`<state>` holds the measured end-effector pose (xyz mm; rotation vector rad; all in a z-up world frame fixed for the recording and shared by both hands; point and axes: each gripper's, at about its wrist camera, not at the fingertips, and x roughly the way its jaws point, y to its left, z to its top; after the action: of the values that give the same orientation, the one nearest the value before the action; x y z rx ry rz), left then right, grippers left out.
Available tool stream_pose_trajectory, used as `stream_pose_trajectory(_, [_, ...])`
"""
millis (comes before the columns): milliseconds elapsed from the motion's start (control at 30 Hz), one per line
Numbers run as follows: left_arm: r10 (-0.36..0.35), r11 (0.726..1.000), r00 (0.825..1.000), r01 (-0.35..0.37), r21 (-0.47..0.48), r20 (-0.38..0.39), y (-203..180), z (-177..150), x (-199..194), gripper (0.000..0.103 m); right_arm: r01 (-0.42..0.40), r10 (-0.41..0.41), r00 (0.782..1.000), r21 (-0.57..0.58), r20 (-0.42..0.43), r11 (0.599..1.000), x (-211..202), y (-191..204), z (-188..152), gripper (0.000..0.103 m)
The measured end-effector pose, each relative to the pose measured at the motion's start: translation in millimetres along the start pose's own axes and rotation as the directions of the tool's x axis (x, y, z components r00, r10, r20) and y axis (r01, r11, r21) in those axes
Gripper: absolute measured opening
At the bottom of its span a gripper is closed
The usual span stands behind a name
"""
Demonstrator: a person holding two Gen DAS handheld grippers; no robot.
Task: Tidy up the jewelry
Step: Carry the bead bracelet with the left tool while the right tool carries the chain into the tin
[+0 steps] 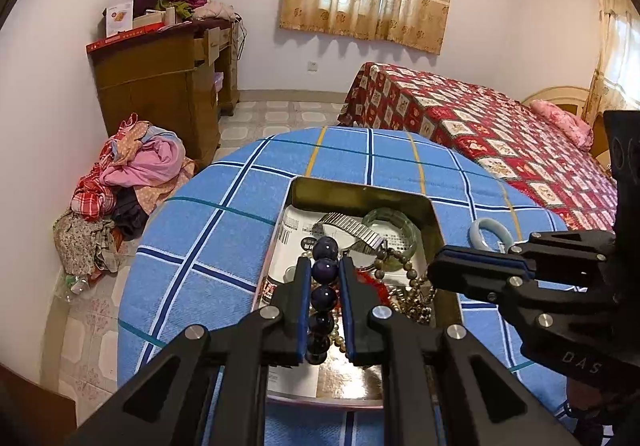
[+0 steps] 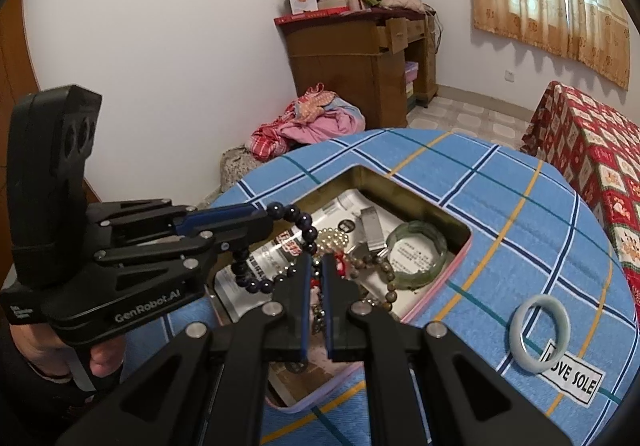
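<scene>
Your left gripper (image 1: 325,278) is clamped on a bead bracelet (image 1: 324,274) of dark purple beads, holding it above the tin (image 1: 360,187); in the right wrist view the bracelet (image 2: 298,230) hangs as a loop from the left gripper (image 2: 262,219) over the tin's (image 2: 436,211) left half. Your right gripper (image 2: 316,274) hovers over the middle of the tin with its jaws nearly together and nothing visibly between them; in the left wrist view it (image 1: 434,272) enters from the right. The tin sits on the blue checked tabletop (image 1: 224,246) and holds a green bangle (image 2: 418,254), a metal watch band (image 1: 352,228), brown beads (image 2: 386,282) and pale beads (image 2: 332,236) on printed paper. A pale blue bangle (image 2: 538,332) lies on the tabletop (image 2: 500,230) right of the tin, partly over a white label (image 2: 572,378).
</scene>
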<state>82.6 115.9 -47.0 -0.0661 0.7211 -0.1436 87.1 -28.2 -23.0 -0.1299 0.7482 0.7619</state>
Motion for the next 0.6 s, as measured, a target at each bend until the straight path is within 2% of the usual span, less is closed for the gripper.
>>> stream_pose_trajectory(200, [0.013,1.0,1.0,-0.013,0.0,-0.014,0.1,-3.0,8.3,0.013,0.025,-0.025,1.0,-0.005,-0.016,1.0,6.9,-0.4,-2.6,0.008])
stream_pose_trajectory(400, [0.062,0.998,0.998,-0.062,0.011,-0.012,-2.3,-8.8,12.9,0.013,0.091,-0.092,0.995,-0.014,-0.032,0.996,14.1,1.8,-7.9,0.008])
stream_pose_trajectory(600, [0.107,0.994,0.994,-0.107,0.023,-0.002,-7.0,-12.5,15.1,0.014,0.125,-0.125,0.991,0.008,-0.056,0.992,22.1,-1.6,-15.1,0.008])
